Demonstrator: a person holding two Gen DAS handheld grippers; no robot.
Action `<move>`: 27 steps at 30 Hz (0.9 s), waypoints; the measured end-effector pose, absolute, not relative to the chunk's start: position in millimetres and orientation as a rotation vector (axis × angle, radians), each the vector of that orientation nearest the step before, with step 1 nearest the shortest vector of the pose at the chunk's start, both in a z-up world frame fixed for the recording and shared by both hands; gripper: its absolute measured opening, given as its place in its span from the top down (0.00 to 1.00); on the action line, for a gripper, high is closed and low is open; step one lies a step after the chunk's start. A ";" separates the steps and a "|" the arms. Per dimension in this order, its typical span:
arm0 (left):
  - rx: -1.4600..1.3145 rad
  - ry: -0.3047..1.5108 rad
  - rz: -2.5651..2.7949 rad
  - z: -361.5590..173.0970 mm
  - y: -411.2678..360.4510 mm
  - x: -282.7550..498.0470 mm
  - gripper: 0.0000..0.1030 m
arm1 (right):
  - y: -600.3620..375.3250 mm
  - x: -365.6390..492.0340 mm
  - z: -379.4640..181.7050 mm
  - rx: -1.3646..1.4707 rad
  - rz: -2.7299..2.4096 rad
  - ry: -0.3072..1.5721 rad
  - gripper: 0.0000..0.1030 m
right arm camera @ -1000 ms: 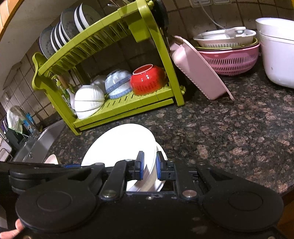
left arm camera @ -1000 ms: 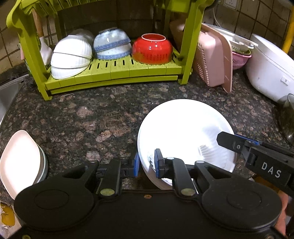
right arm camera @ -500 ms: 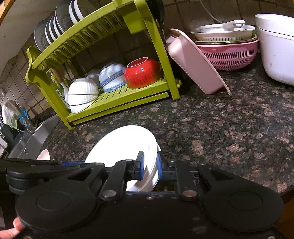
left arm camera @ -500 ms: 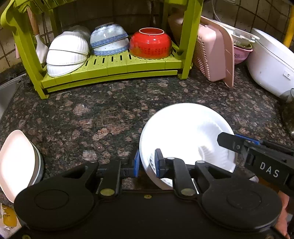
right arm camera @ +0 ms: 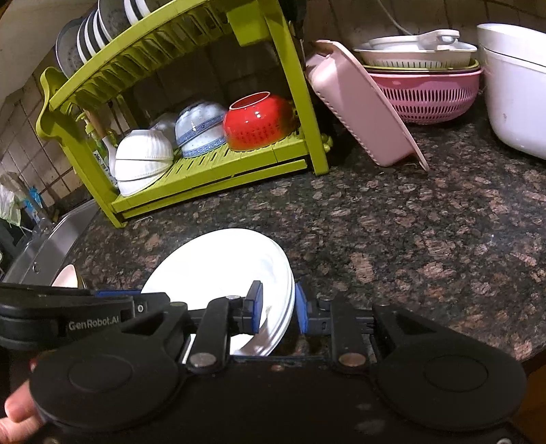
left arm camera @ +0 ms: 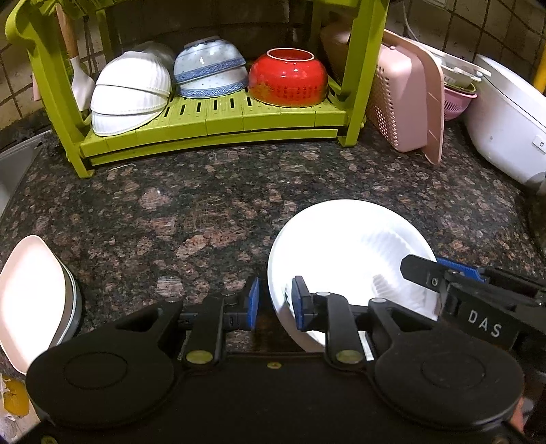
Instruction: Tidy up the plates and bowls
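Left claw (left arm camera: 273, 302): its blue pads straddle the near-left rim of the stack of white plates (left arm camera: 341, 252), with a gap showing on both sides, so the jaws stand apart and are not clamped. Right claw (right arm camera: 276, 307): jaws astride the opposite edge of the stack; whether the pads press the rim cannot be told. One claw at each side suggests a two-handed lift, which would keep the stack level and together. The stack lies on the granite counter (left arm camera: 191, 211), directly ahead of both claws. To the left of the left claw sits a pale pink dish (left arm camera: 30, 293) on a grey one. Farther ahead stands the green dish rack (left arm camera: 218, 119); on its lower shelf, white ribbed bowls (left arm camera: 131, 90), blue-patterned bowls (left arm camera: 210, 68) and a red bowl (left arm camera: 288, 78) rest inverted, presumably to drain. The upper tier holds plates on edge (right arm camera: 102, 20). Far right: pink basket (left arm camera: 402, 99), pink colander (right arm camera: 426, 88). Legible writing: "DAS" on one claw body (left arm camera: 484, 322), "GenRobot.AI" on the other (right arm camera: 94, 321).
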State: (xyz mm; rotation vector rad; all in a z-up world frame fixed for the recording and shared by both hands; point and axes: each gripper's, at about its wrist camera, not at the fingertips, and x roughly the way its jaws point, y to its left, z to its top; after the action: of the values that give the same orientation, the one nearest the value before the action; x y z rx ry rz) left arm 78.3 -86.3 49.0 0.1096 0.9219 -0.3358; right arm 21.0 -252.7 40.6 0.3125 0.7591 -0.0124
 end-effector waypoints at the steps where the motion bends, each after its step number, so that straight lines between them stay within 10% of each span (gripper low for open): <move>1: 0.108 0.922 -0.336 49.1 -86.0 78.4 0.71 | -252.4 21.0 40.7 0.311 -0.011 0.759 0.76; 27: 0.078 0.922 -0.316 49.3 -81.7 80.3 0.70 | -254.2 14.0 46.7 0.336 0.003 0.703 0.71</move>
State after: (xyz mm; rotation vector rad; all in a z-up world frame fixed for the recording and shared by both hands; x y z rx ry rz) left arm 80.3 -81.7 49.3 0.0779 0.9216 -0.3159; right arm 14.0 -254.2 46.7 0.3358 0.7026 0.0029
